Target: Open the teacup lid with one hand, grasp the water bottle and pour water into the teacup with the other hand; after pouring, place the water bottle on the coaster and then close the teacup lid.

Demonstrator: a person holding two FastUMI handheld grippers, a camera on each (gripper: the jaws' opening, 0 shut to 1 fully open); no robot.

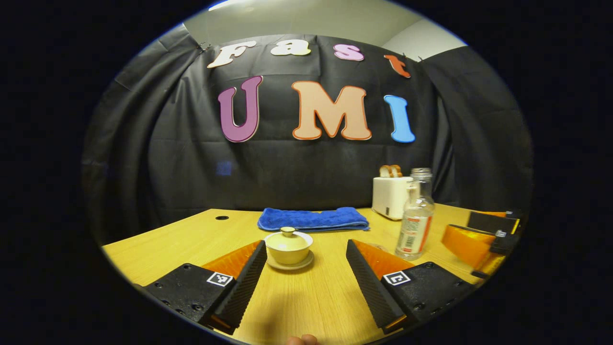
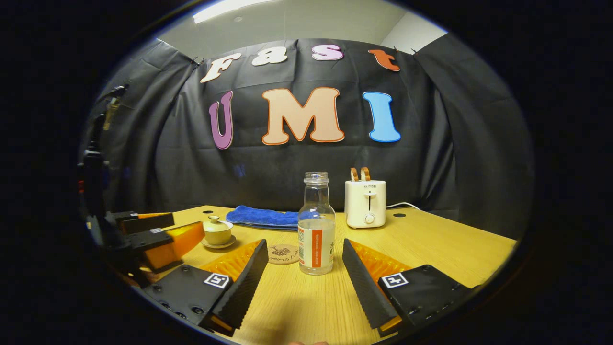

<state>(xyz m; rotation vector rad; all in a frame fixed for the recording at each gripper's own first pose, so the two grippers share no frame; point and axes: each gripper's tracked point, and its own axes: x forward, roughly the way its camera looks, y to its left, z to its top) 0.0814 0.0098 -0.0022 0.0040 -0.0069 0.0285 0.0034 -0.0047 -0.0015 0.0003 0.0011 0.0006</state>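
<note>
Left gripper (image 1: 306, 273): held low and level over the table (image 1: 306, 306), fingers spread wide, nothing between them; aimed straight at the teacup.
Right gripper (image 2: 304, 275): held low and level, fingers spread wide and free of contact; the water bottle is framed in the gap just ahead of the tips.
Hand: a small part of a finger (image 1: 301, 340) is seen at the bottom edge of the left gripper view; the grip itself cannot be made out.
Teacup (image 1: 288, 247): stands on its saucer (image 1: 290, 263) just beyond the left gripper's fingertips, lid (image 1: 288, 235) seated, knob upright. In the right gripper view it is seen to the left, beside the other gripper.
Water bottle (image 2: 316, 225): upright on the table, uncapped, partly filled with clear liquid, label toward the camera. In the left gripper view it stands to the right of the teacup, well apart.
Coaster (image 2: 283, 253): round, lies flat just left of the bottle's base; possibly touching it, not resolved.
Other gripper: the left gripper is seen at the left edge of the right gripper view, near the teacup, fingers apart.
Blue towel (image 1: 313, 219): folded, lies behind the teacup.
Toaster (image 2: 365, 203): stands at the back of the table, two slices of bread (image 2: 360, 173) standing in its slots.
</note>
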